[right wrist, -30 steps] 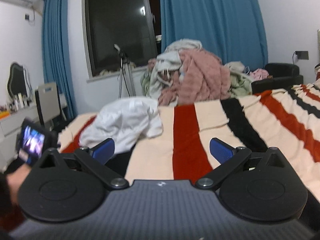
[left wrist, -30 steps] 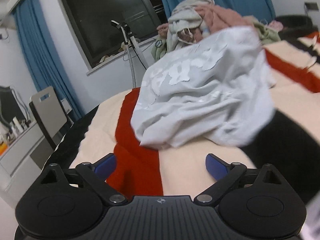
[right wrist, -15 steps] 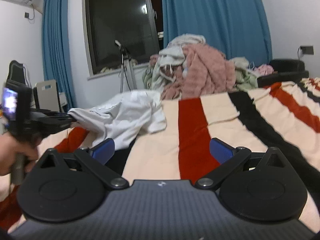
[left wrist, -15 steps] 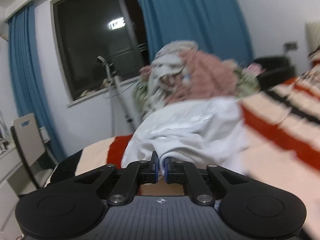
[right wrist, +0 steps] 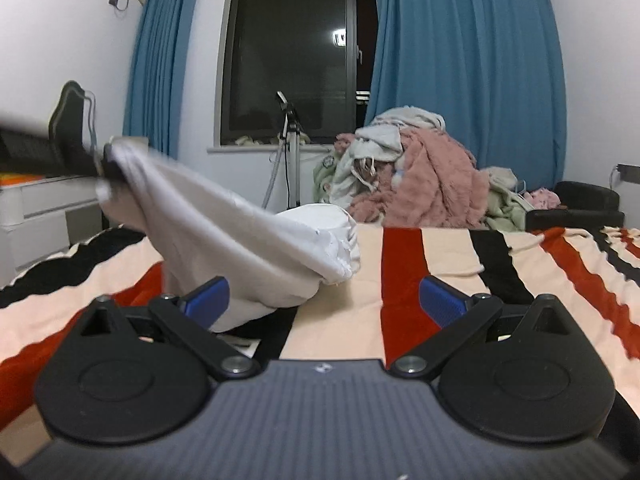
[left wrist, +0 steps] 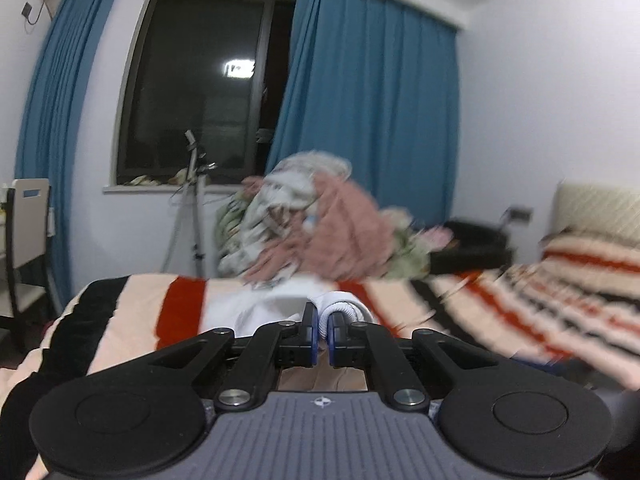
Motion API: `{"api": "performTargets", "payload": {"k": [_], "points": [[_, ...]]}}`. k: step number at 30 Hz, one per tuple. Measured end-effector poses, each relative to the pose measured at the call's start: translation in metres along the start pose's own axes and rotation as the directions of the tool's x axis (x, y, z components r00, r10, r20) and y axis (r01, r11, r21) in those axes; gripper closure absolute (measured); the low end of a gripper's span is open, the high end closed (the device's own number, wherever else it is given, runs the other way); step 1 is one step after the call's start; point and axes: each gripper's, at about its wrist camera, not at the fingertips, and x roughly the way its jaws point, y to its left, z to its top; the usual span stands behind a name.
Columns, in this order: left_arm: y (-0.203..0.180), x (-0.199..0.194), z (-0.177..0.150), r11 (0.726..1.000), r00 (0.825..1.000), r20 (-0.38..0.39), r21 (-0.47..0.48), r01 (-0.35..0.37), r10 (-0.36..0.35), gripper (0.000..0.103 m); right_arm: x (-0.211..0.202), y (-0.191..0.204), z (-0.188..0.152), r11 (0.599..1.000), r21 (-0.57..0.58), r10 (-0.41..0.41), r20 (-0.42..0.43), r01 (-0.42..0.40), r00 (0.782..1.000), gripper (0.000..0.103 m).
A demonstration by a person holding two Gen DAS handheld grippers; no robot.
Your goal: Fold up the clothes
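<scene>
Garment (right wrist: 240,240), white and limp, is pinched by a ribbed edge between the nearly closed pads of the left claw (left wrist: 320,334); in the right view that claw (right wrist: 105,164) sits up at the far left, with the cloth hanging from it in a long slack slope down to the bed (right wrist: 440,256). The low end of the cloth lies bunched on the striped blanket, just beyond the right claw (right wrist: 324,296), whose blue pads (right wrist: 442,300) stand wide apart with nothing between them; the left pad sits in front of the cloth, though whether it touches cannot be told. Judging by the sag and the soft creases, the piece is light, floppy and not slippery, so it will follow whichever point is lifted and crumple wherever it is left loose. A ribbed hem or cuff gives a thick, firm bite, which is likely why the left claw has it there. For the right claw, the sensible hold would be a matching edge at the bunched near end, taking only one layer if possible, so the cloth can be stretched flat between the two claws. The risk is catching several layers at once, or the blanket underneath. Farther back, a pile (right wrist: 420,176) of pink and pale laundry lies at the far side of the bed, below blue curtains (right wrist: 460,60) and a dark window (right wrist: 296,48). A stand (right wrist: 290,152) rises by the sill.
</scene>
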Motion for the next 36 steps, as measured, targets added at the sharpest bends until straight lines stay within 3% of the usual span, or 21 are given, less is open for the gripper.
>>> {"api": "performTargets", "payload": {"k": [5,11,13,14,16,18,20,22,26,30,32,36], "points": [[0.009,-0.040,-0.002,0.993,0.996,0.038,-0.083,0.087,-0.085,0.098,-0.022,0.009,0.004,0.991,0.099,0.087,-0.002,-0.087,0.996,0.000],[0.058,-0.031,-0.032,0.958,0.999,0.022,-0.284,0.034,-0.028,0.098,-0.010,0.050,-0.011,0.967,-0.034,0.251,-0.072,-0.254,0.965,0.001],[0.071,-0.024,-0.036,0.945,1.000,0.005,-0.327,0.014,-0.013,0.098,-0.004,0.066,-0.018,0.951,-0.092,0.286,-0.099,-0.295,0.953,0.009],[0.080,-0.019,-0.037,0.936,1.000,0.002,-0.351,0.019,-0.020,0.098,0.003,0.073,-0.023,0.948,-0.119,0.281,-0.117,-0.294,0.953,0.022],[0.090,-0.012,-0.040,0.928,1.000,-0.010,-0.372,0.000,-0.004,0.098,0.019,0.086,-0.033,0.943,-0.169,0.260,-0.154,-0.285,0.953,0.041],[0.100,-0.005,-0.043,0.921,1.000,-0.023,-0.390,-0.021,0.013,0.098,0.031,0.095,-0.042,0.936,-0.211,0.243,-0.186,-0.280,0.952,0.046],[0.110,0.002,-0.046,0.912,0.999,-0.036,-0.407,-0.042,0.030,0.098,0.039,0.093,-0.045,0.938,-0.230,0.213,-0.212,-0.260,0.954,0.078],[0.115,0.005,-0.047,0.900,0.999,-0.048,-0.434,-0.044,0.026,0.098,0.034,0.084,-0.038,0.948,-0.207,0.201,-0.202,-0.242,0.959,0.086],[0.110,0.014,-0.048,0.902,0.997,-0.073,-0.432,-0.001,-0.034,0.098,0.012,0.051,-0.015,0.983,-0.130,0.115,-0.136,-0.133,0.984,0.091],[0.081,0.019,-0.062,0.915,0.980,-0.124,-0.392,0.095,-0.155,0.098,0.003,0.004,0.003,1.000,0.000,0.004,-0.132,-0.004,0.991,0.091],[0.066,0.026,-0.071,0.926,0.970,-0.157,-0.357,0.121,-0.187,0.098,0.009,-0.019,0.006,0.997,0.046,-0.054,-0.151,0.062,0.987,0.090],[0.037,0.038,-0.092,0.942,0.943,-0.228,-0.288,0.174,-0.244,0.098,0.034,-0.058,-0.001,0.973,0.197,-0.064,-0.280,0.123,0.958,0.086]]}}
